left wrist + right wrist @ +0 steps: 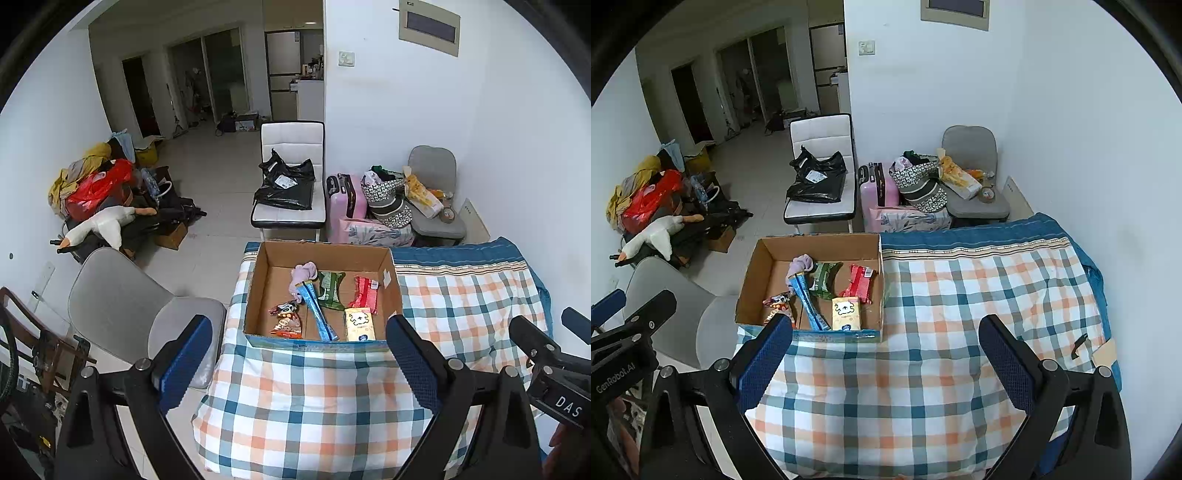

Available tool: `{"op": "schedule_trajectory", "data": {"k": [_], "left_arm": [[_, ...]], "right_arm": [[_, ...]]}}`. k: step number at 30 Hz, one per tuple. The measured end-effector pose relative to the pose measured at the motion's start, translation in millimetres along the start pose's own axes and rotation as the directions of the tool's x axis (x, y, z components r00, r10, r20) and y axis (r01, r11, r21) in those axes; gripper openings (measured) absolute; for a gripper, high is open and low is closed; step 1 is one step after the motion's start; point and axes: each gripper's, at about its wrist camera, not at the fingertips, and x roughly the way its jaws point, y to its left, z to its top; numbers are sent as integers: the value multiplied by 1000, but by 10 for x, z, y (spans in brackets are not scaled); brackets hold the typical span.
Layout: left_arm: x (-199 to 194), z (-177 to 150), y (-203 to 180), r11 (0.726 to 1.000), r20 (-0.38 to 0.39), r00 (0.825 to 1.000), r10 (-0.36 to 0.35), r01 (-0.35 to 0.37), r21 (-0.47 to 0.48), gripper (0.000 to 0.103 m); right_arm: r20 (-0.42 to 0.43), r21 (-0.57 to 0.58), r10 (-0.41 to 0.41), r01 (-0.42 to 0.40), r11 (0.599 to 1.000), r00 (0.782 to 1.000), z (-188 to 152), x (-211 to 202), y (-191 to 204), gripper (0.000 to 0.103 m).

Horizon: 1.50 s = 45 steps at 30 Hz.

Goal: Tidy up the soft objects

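Where tiled floor [214, 184] shows | checked quilt [942, 369] (cardboard box [820, 242] atop)

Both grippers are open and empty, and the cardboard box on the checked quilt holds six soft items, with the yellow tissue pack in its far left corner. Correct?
Not quite: the yellow tissue pack lies in the near right corner of the cardboard box, as the left wrist view shows. The rest stands.

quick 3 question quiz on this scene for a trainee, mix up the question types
1. True or false: the left claw grips the yellow pack.
2. Where does the box rest? A) white chair B) checked quilt C) floor
3. Fill in: the long blue pack lies between the panda pack and the ___ pack.

Key: 1 false, both it and the right claw are open and empty; 2 B; 3 yellow.
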Motion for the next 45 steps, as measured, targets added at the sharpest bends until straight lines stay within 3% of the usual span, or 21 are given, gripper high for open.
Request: {"op": "schedule_trajectory", "data": {"k": [45], "left_arm": [[10, 55, -65, 1000, -15, 1000, -20, 20, 8, 96]], "right_arm": [[-2, 5, -19, 19, 1000, 1000, -58, 5, -68, 103]]}}
